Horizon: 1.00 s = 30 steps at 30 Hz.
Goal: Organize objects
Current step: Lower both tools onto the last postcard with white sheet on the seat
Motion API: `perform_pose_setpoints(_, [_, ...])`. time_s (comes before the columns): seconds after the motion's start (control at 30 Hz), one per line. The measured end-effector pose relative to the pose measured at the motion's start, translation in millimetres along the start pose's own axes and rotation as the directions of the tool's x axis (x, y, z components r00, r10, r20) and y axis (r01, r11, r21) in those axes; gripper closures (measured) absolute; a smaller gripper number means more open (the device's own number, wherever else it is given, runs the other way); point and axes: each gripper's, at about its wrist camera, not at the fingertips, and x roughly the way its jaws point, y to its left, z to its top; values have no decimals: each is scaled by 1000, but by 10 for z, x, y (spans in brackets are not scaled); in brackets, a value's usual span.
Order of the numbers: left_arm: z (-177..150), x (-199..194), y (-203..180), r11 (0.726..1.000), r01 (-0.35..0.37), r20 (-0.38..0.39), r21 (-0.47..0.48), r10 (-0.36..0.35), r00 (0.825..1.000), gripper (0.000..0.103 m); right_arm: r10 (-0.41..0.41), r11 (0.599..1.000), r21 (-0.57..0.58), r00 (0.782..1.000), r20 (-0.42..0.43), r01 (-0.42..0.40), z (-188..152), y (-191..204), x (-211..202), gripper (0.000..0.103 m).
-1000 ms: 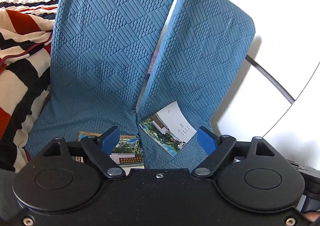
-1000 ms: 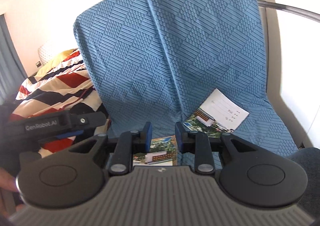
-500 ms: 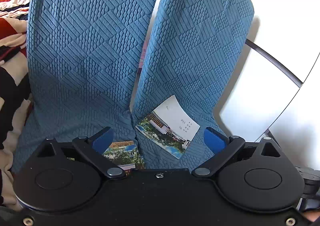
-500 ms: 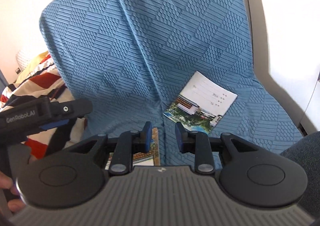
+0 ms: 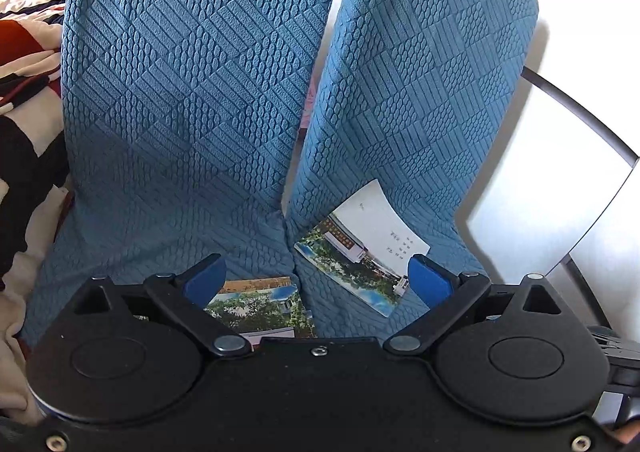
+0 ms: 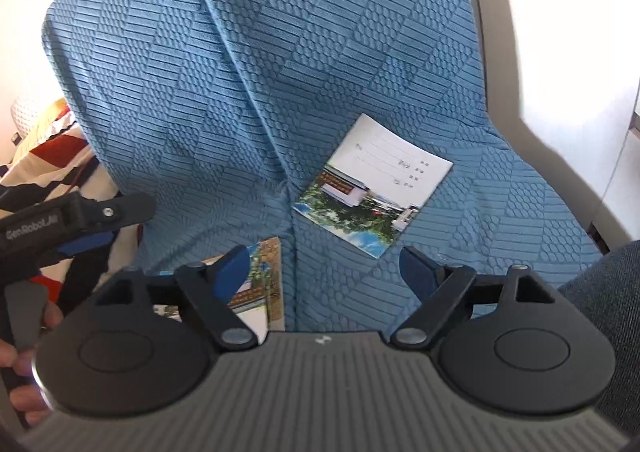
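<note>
Two booklets with photo covers lie on blue quilted seats. One booklet (image 5: 362, 248) (image 6: 370, 182), half white with lines of writing, rests on the right seat. The other booklet (image 5: 262, 304) (image 6: 260, 284) lies on the left seat, partly hidden by the gripper bodies. My left gripper (image 5: 316, 280) stands open above and short of both, with nothing between its fingers. My right gripper (image 6: 324, 268) is opening its jaws, which are wide apart and empty, just short of the white booklet. The left gripper (image 6: 76, 220) also shows at the left edge of the right wrist view, held by a hand.
Two blue seat backs (image 5: 192, 72) (image 5: 420, 72) rise side by side with a gap between them. A striped red, black and cream blanket (image 5: 24, 64) lies at the left. A white wall and panel (image 5: 560, 156) stand at the right. A trouser leg (image 6: 608, 292) shows at the right.
Both grippers have come down and closer to the seats. The right gripper's jaws went from nearly shut to wide apart. The left gripper's jaws widened a little.
</note>
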Motion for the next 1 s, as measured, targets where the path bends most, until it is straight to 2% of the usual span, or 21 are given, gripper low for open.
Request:
perform_pose_setpoints(0.1, [-37, 60, -27, 999, -34, 3, 29, 34, 999, 5, -13, 1000, -9, 1000, -23, 13, -9, -53, 69, 19])
perform_pose_setpoints(0.2, [-61, 133, -21, 1000, -17, -18, 18, 17, 1000, 5, -35, 999, -40, 999, -23, 34, -19, -80, 116, 19])
perform_pose_setpoints(0.43, [-58, 335, 7, 1000, -28, -35, 12, 29, 999, 5, -54, 998, -35, 998, -31, 53, -25, -210, 198, 19])
perform_pose_setpoints(0.57, [22, 498, 72, 999, 39, -71, -21, -41, 997, 5, -39, 999, -24, 999, -30, 38, -33, -248, 299, 19])
perform_pose_setpoints(0.87, [133, 880, 179, 998, 50, -115, -49, -56, 992, 6, -14, 1000, -13, 1000, -23, 13, 40, -307, 630, 19])
perform_pose_setpoints(1.0, [188, 1086, 171, 996, 78, -149, -50, -84, 985, 8, -16, 1000, 13, 999, -29, 17, 103, -368, 736, 19])
